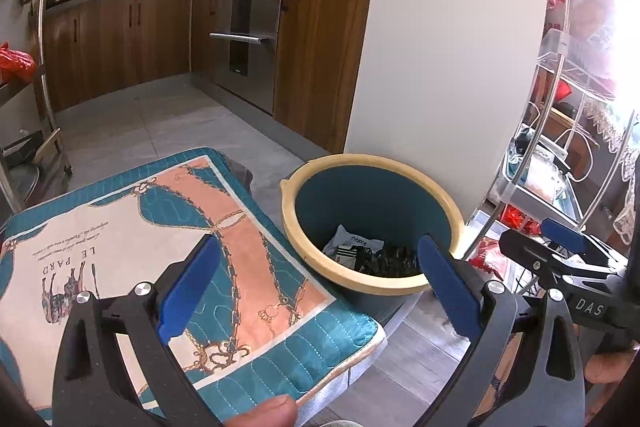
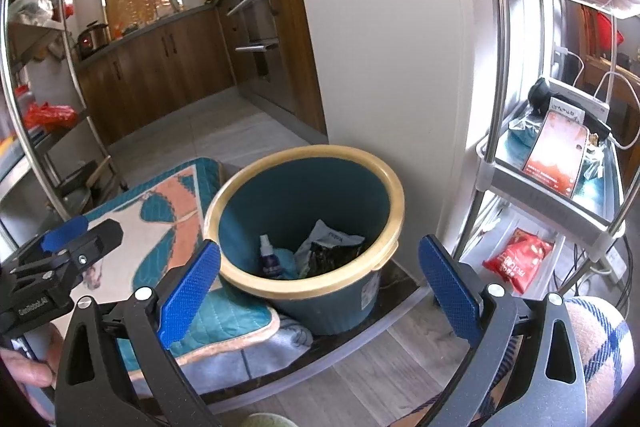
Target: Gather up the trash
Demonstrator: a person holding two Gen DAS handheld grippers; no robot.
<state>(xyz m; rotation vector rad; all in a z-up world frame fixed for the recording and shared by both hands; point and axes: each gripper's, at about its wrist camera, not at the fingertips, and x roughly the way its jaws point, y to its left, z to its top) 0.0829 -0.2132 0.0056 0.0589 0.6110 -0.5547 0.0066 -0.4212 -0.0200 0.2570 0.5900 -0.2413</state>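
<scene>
A teal bin with a cream rim (image 1: 290,227) (image 2: 394,187) stands on the floor beside a white wall. Inside it lie a white packet (image 1: 352,243) (image 2: 326,237), a crumpled black wrapper (image 1: 394,259) (image 2: 332,255) and a small blue spray bottle (image 2: 266,255). My left gripper (image 1: 320,291) is open and empty, hovering near the bin's front rim and over the patterned cushion. My right gripper (image 2: 320,291) is open too, empty, just in front of the bin. Each gripper shows at the edge of the other's view.
A teal and pink quilted cushion (image 1: 160,227) (image 2: 168,203) lies left of the bin. A metal shelf rack (image 2: 552,195) on the right holds a phone (image 2: 556,151) and a red snack bag (image 2: 520,259). Kitchen cabinets (image 1: 120,39) and an oven (image 1: 248,35) stand behind.
</scene>
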